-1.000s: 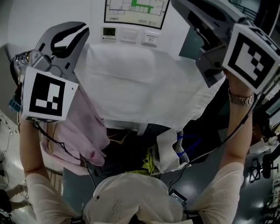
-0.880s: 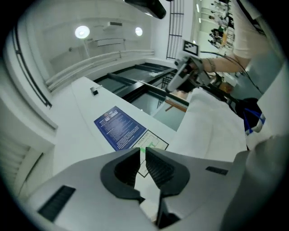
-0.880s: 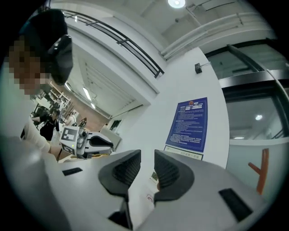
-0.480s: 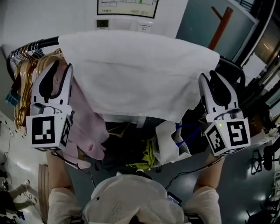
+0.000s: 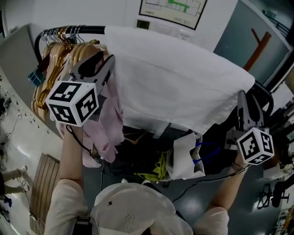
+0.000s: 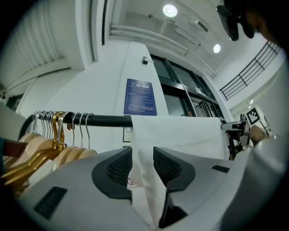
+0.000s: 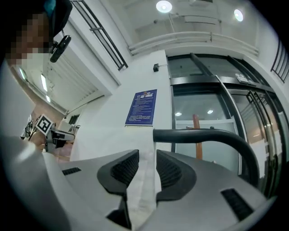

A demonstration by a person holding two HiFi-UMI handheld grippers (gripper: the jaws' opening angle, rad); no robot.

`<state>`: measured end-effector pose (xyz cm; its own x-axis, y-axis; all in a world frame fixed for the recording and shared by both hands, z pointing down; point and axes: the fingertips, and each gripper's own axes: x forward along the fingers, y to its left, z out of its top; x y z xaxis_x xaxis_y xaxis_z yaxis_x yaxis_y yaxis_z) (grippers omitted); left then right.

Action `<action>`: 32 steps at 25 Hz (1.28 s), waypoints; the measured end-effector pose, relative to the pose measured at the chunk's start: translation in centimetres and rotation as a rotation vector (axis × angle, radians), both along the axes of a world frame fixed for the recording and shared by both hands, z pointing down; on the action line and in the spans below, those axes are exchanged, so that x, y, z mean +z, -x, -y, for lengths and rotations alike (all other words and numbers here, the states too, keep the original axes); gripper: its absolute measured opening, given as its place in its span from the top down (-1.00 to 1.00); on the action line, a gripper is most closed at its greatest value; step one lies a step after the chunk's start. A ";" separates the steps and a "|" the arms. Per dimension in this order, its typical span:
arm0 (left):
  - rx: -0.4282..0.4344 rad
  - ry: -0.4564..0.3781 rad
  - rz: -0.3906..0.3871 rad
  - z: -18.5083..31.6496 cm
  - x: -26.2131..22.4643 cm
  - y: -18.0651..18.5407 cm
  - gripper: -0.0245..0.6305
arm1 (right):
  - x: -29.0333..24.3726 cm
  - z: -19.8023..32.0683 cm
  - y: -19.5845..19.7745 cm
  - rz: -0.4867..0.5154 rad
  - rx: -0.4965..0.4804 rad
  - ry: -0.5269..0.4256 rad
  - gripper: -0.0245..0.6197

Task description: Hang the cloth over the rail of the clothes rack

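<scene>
Two edges of the cloth [image 5: 183,87] are being released: left tongs [image 6: 142,164] opening, right tongs [image 7: 147,169] wide; withdrawal is needed next.

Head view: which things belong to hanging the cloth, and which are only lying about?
Job: white cloth, black rail, left gripper (jaws opening, cloth between them), right gripper.
Lying about: wooden hangers, pink garment, wall chart.

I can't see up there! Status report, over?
Left gripper jaws opening, cloth between. Right gripper apart around cloth edge. Cloth draped over rail. Hangers beside, not blocking.
</scene>
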<state>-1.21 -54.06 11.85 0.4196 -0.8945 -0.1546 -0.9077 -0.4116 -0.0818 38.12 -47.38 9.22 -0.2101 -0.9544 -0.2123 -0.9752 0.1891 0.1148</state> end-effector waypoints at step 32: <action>-0.232 -0.330 0.014 -2.7 -4.9 3.5 0.55 | -1.7 -3.4 -0.6 0.029 0.133 -0.204 0.53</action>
<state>-4.73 -51.36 6.91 0.2162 -0.8692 -0.4447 -0.9713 -0.1452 -0.1883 38.68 -43.99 7.48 -0.0763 -0.9101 -0.4072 -0.9935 0.0348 0.1086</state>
